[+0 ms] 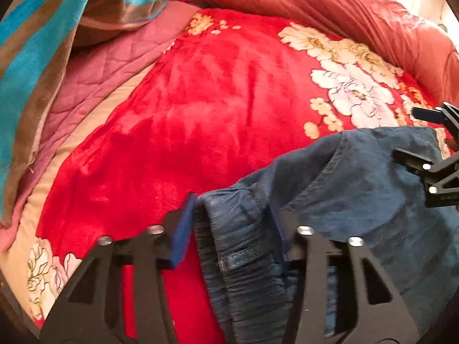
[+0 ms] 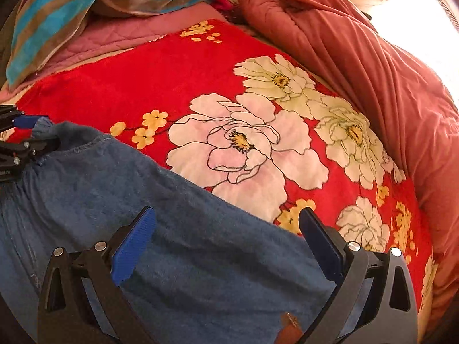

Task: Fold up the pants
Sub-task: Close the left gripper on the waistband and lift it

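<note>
Blue denim pants [image 1: 358,177] lie on the red floral blanket [image 1: 200,100], reaching from the lower middle to the right. My left gripper [image 1: 238,215] is shut on their gathered elastic waistband [image 1: 238,229], which bunches up between the blue pads. From the right wrist view the same gripper [image 2: 48,132] pinches the pants' corner at the far left. My right gripper [image 2: 226,210] stands wide open just above the pants [image 2: 186,229], its blue pads [image 2: 134,243] apart and nothing pressed between them. It also shows at the right edge of the left wrist view as the right gripper [image 1: 406,132].
A rust-red quilt [image 2: 358,71] is heaped along the back and right of the bed. A turquoise and brown striped blanket [image 1: 43,57] is piled at the back left over a pink quilted cover [image 1: 109,68]. The red blanket lies flat beyond the pants.
</note>
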`<action>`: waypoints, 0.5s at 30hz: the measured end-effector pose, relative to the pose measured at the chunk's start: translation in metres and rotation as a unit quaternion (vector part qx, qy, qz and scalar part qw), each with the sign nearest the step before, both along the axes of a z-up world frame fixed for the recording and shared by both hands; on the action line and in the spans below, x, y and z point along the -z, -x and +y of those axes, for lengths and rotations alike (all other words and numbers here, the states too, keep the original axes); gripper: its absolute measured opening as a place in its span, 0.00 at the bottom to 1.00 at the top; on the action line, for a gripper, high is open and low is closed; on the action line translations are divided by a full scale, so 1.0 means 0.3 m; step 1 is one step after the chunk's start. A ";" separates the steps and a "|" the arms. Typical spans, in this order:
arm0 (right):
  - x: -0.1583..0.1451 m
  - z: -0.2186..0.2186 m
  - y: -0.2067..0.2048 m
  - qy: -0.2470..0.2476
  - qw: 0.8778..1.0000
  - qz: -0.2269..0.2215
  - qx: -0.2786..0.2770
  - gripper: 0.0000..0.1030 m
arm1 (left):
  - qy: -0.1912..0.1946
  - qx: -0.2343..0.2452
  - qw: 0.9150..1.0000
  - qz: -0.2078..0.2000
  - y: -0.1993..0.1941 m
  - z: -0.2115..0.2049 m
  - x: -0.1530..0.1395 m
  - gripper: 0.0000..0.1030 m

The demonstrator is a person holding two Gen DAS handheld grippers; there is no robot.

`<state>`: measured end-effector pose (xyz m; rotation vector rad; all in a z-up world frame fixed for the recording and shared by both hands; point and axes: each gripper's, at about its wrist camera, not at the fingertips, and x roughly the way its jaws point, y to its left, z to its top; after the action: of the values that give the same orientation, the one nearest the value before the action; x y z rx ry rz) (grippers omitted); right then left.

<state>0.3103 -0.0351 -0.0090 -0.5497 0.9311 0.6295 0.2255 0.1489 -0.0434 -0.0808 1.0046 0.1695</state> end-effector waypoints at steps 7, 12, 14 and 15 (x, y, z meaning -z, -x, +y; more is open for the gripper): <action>0.014 0.035 0.005 0.018 0.999 -0.002 -0.028 0.96 | -0.007 0.017 0.998 -0.061 0.070 -0.025 -0.085 0.27; 0.019 0.059 0.005 0.020 0.999 -0.006 -0.046 0.96 | 0.001 0.024 0.996 -0.090 0.117 -0.041 -0.125 0.25; 0.020 0.071 0.007 0.020 0.998 -0.004 -0.054 0.96 | -0.002 0.030 0.995 -0.099 0.130 -0.054 -0.137 0.25; 0.021 0.082 0.009 0.022 0.998 -0.004 -0.061 0.95 | -0.001 0.031 0.994 -0.102 0.137 -0.058 -0.141 0.25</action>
<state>0.3077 -0.0106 -0.0153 -0.6516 0.9118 0.7165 0.1844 0.1315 -0.0012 -0.0644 0.8013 0.1027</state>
